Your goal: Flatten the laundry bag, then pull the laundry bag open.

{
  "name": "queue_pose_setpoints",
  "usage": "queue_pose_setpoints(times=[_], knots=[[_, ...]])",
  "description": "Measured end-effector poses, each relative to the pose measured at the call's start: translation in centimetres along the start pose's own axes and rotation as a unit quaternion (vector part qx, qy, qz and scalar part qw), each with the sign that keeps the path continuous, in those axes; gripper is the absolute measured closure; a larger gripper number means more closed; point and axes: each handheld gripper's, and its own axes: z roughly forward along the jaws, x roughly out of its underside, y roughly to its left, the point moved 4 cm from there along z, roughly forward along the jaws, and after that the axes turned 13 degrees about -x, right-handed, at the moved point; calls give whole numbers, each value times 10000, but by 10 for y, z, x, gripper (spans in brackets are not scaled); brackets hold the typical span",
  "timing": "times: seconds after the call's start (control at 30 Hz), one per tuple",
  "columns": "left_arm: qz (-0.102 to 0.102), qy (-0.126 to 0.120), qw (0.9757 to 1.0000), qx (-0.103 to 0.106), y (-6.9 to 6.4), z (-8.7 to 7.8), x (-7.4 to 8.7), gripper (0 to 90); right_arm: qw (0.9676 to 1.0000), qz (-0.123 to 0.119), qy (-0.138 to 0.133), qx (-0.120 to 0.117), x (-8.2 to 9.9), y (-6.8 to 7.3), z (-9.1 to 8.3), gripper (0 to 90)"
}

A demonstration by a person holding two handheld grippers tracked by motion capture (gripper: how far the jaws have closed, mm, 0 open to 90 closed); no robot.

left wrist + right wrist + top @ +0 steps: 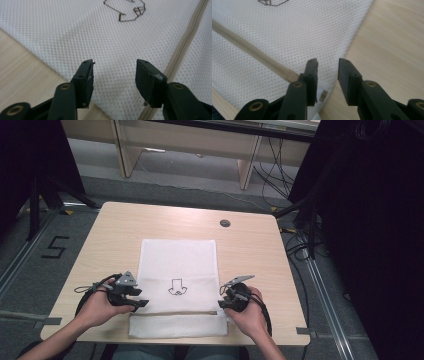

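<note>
1. White mesh laundry bag (178, 285), rectangular, with a beige zipper and a small black line drawing, lies flat at the near middle of the light wooden table (250, 255) in the high view. Its near edge slightly overhangs the table edge. Zipper strip (172, 312) runs straight across the near end and looks closed, pull at the right end, so I judge the zipping done.
2. Same view: left gripper (141, 303) sits at the bag's left edge, right gripper (221, 305) at the right edge by the zipper end. Both are low and close to the fabric.
3. Left gripper view: jaws spread wide over the mesh, nothing between the pads (88, 77). Zipper (185, 47) runs past on the right, drawing (127, 10) ahead.
4. Right gripper view: jaws part open, gap empty, over the bag's corner where the zipper end (289, 74) stops.
5. Judgement: bag released by both; any folding or moving is still left.
</note>
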Motion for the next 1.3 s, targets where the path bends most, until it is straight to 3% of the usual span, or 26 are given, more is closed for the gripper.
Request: queue_pose_setpoints(times=[0.03, 0.13, 0.23, 0.4, 0.47, 0.5, 0.57, 0.6, 0.7, 0.73, 0.77, 0.8, 0.87, 0.9, 1.07, 1.17, 1.23, 1.27, 1.3], knots=[[-142, -64, 9999, -10, 1, 1, -2, 415, 9998, 64, -182, 30, 3, -4, -5, 665], [-117, -185, 9997, -73, 4, 2, -4, 391, 9991, 234, -348, 16, 7, -11, -9, 637], [-270, -199, 9994, -13, 3, 3, -5, 389, 9986, 348, -406, -53, 11, -13, -11, 634], [-258, -268, 9993, 31, 4, 5, -5, 424, 9968, 511, -604, -66, 13, -17, -15, 621], [-360, -331, 9988, 62, 2, 4, -6, 439, 9969, 568, -535, -33, 13, -18, -16, 620], [-312, -365, 9988, 57, 2, 4, -7, 445, 9969, 580, -534, -38, 13, -18, -16, 621], [-261, -377, 9989, 106, -1, 4, -7, 459, 9979, 429, -485, 83, 13, -20, -15, 644], [-295, -390, 9988, 89, -3, 4, -8, 466, 9982, 363, -473, -37, 11, -16, -15, 661], [-206, -414, 9989, 117, -7, 4, -11, 482, 9988, 231, -426, -53, 11, -14, -15, 707], [-42, -443, 9989, 127, -11, 5, -14, 486, 9995, 23, -311, -54, 11, -13, -15, 759], [-85, -433, 9989, 162, -14, 6, -15, 490, 9997, -94, -232, -26, 11, -13, -15, 788], [-42, -458, 9988, 171, -17, 7, -17, 491, 9994, -79, -338, -52, 11, -12, -12, 819], [30, -468, 9987, 186, -19, 9, -19, 495, 10000, -7, -36, -2, 13, -11, -17, 881], [45, -530, 9984, 187, -24, 10, -23, 498, 10000, -62, -10, 25, 13, -11, -17, 900], [401, -575, 9972, 256, -31, 11, -29, 522, 9996, 98, 258, -38, 17, -9, -14, 900], [543, -611, 9964, 225, -34, 9, -31, 538, 9992, 14, 382, -116, 20, -5, -10, 900], [438, -658, 9965, 288, -36, 10, -31, 537, 9985, 62, 527, -168, 23, -1, -9, 900], [616, -661, 9955, 279, -35, 9, -33, 537, 9981, 70, 594, -164, 25, 0, -7, 900], [606, -636, 9958, 259, -35, 10, -33, 535, 9979, -24, 619, -193, 26, 0, -5, 900]])
